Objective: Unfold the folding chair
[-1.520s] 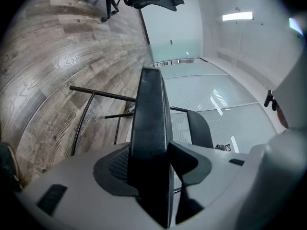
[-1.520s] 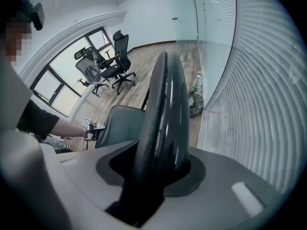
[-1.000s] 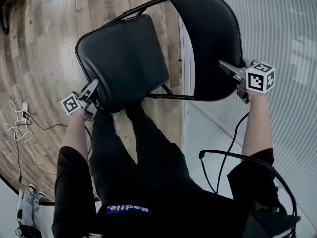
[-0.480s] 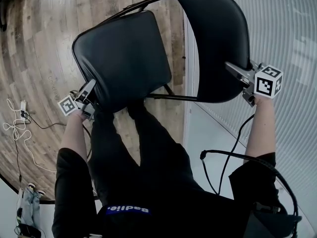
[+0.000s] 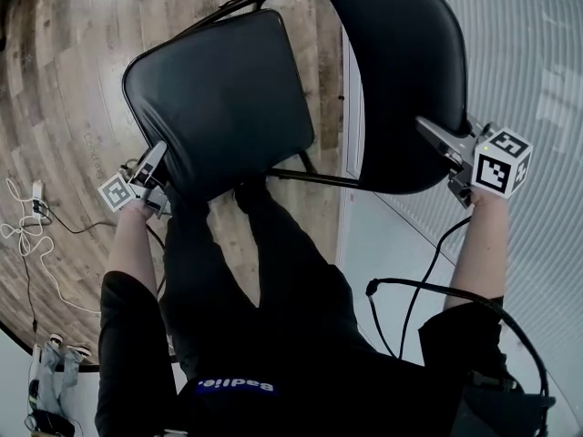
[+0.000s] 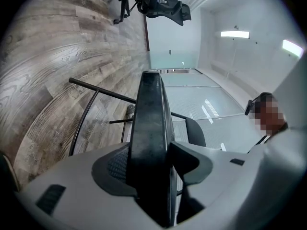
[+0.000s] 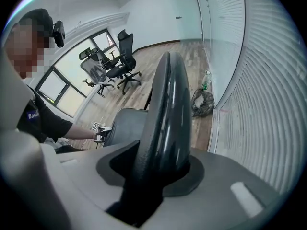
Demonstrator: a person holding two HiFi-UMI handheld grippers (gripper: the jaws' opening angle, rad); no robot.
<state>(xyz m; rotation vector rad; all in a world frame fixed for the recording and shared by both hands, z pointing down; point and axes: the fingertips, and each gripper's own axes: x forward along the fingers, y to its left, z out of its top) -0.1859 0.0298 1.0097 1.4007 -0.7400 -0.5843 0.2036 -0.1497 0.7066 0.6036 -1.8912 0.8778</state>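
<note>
The black folding chair stands in front of me on the wood floor, seen from above. Its padded seat (image 5: 219, 98) tilts toward the left, and its curved backrest (image 5: 401, 71) is at the right. My left gripper (image 5: 150, 167) is shut on the seat's near left edge. In the left gripper view that seat edge (image 6: 151, 128) runs straight out between the jaws of the left gripper (image 6: 153, 162). My right gripper (image 5: 440, 157) is shut on the backrest's lower right rim. The backrest (image 7: 168, 109) fills the jaws of the right gripper (image 7: 153, 171).
White ribbed blinds (image 5: 537, 62) close off the right side. A white cable (image 5: 27, 235) lies on the floor at the left. A black cable (image 5: 410, 289) hangs by my right arm. Office chairs (image 7: 115, 63) and a dark bag (image 7: 202, 101) stand farther off.
The seat and my left gripper have shifted left and slightly down. The backrest and right gripper have moved right, so seat and backrest stand wider apart. Both grips are unchanged.
</note>
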